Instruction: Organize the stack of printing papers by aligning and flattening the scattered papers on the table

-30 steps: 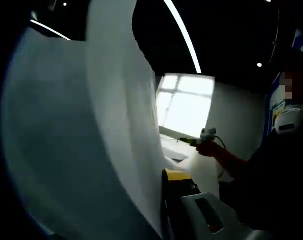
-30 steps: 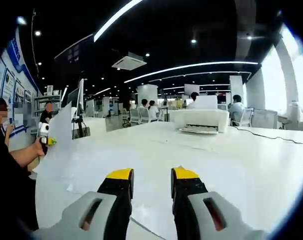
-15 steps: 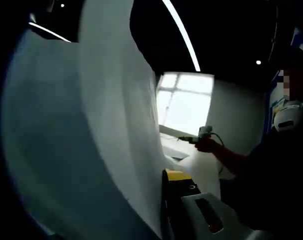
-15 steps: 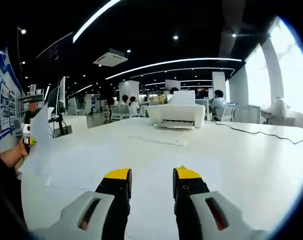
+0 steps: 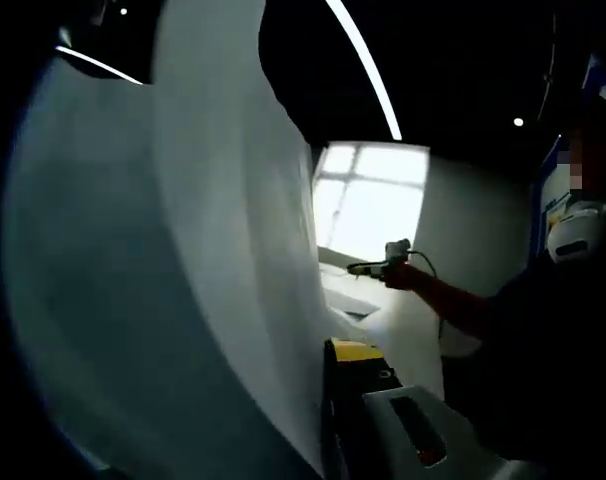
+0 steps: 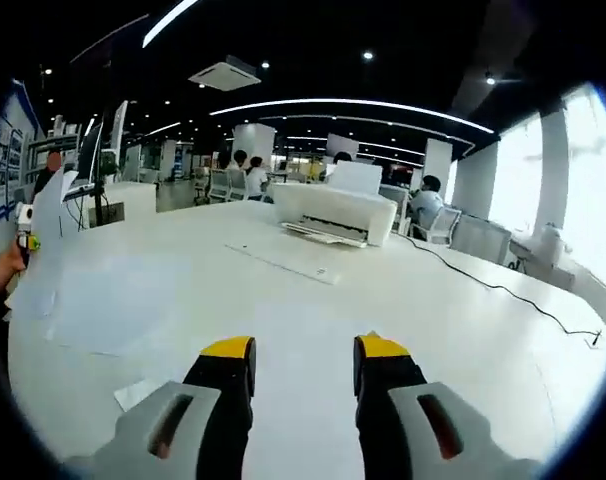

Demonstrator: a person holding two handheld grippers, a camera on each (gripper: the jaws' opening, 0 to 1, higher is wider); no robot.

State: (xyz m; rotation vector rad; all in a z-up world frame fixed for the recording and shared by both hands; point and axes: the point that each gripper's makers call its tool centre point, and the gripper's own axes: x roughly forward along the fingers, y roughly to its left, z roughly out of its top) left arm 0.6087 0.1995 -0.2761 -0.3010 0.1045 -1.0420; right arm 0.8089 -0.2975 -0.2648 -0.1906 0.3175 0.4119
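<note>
Left gripper view: the left gripper (image 5: 328, 400) is pinching a large white sheet of paper (image 5: 183, 280) that is rising steeply from its jaws and curving across the left half of the view; the yellow-tipped jaw on the right is pressing against the sheet's near face, so the grip appears closed on the paper. Beyond the sheet's edge, the right gripper (image 5: 368, 268) is showing small in front of a bright window (image 5: 368, 205), carried by the person's hand (image 5: 408, 280). Compared with half a second ago, that far gripper is sitting slightly further left and lower. Right gripper view: the right gripper (image 6: 303, 355) is hovering with its jaws apart and nothing between them, pointing over the white table (image 6: 463, 340). Flat papers (image 6: 113, 300) are lying on the table ahead and to the left of the jaws, with a loose sheet (image 6: 288, 258) further off, near a printer (image 6: 333, 212). The lifted sheet (image 6: 53, 215) is standing upright at the far left edge. The view is now swung further right than earlier. The right gripper is the free one, and probably nearer the flat papers.
</note>
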